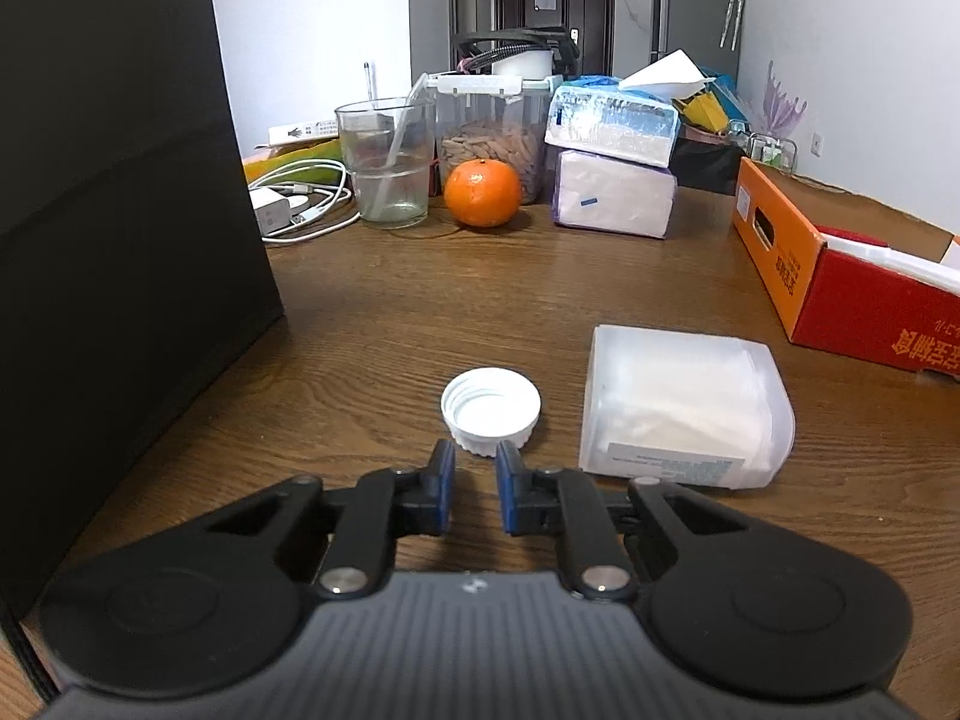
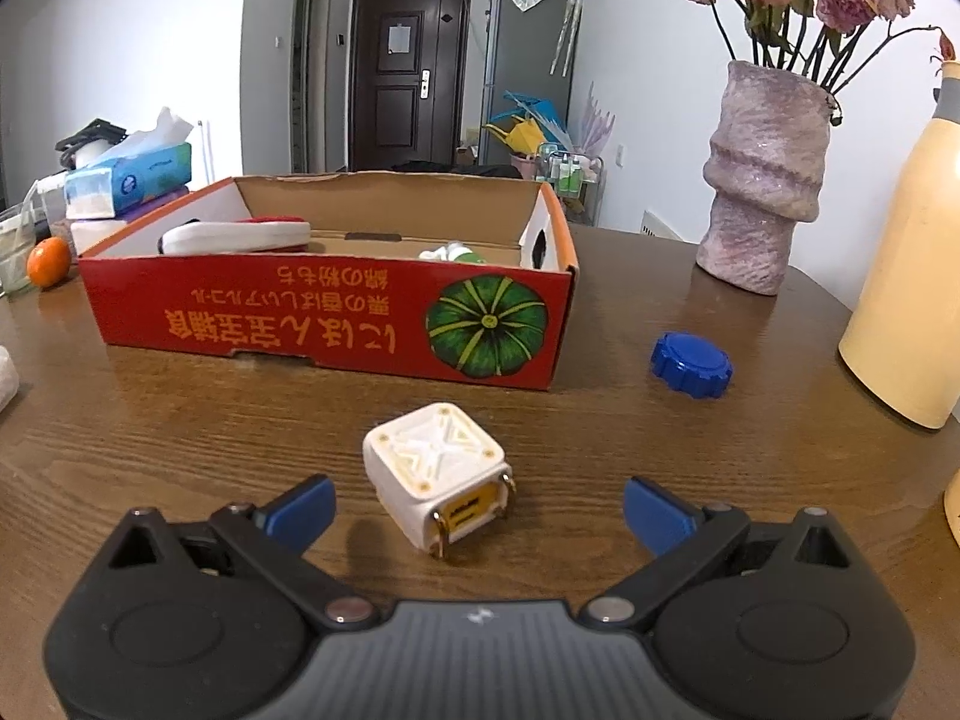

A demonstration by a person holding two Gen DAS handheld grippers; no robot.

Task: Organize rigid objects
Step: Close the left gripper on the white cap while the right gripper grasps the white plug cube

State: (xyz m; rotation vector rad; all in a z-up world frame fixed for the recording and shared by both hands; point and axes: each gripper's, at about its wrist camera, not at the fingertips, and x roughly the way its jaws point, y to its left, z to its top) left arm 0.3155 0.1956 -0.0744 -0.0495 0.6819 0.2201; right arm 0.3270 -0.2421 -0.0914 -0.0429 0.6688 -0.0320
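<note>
Brown wood-grain tabletop (image 1: 372,324) is seen under both grippers, with a dark door and white walls far behind. In the left wrist view, the left gripper (image 1: 475,455) is seen drawn in to a narrow gap, its blue-padded fingertips (image 1: 444,461) set against the near rim of a white bottle cap (image 1: 491,408) that lies open side up; whether the rim is actually pinched cannot be told. Just to the right of that gripper a translucent plastic box (image 1: 684,405) is laid on the table. Well ahead, an orange (image 1: 482,192), a clear glass (image 1: 387,162), a lidded jar (image 1: 492,132) and stacked tissue packs (image 1: 612,162) are lined up, and a black panel (image 1: 120,210) is stood at the left.

In the right wrist view, the right gripper (image 2: 480,504) is held wide open, with a white charger cube (image 2: 438,468) lying tilted between its fingers, untouched by either pad. Ahead of it a red cardboard box (image 2: 324,312) is placed, open at the top. A blue cap (image 2: 691,364) is seen ahead to the right, beyond which a mauve vase (image 2: 762,180) is stood.
</note>
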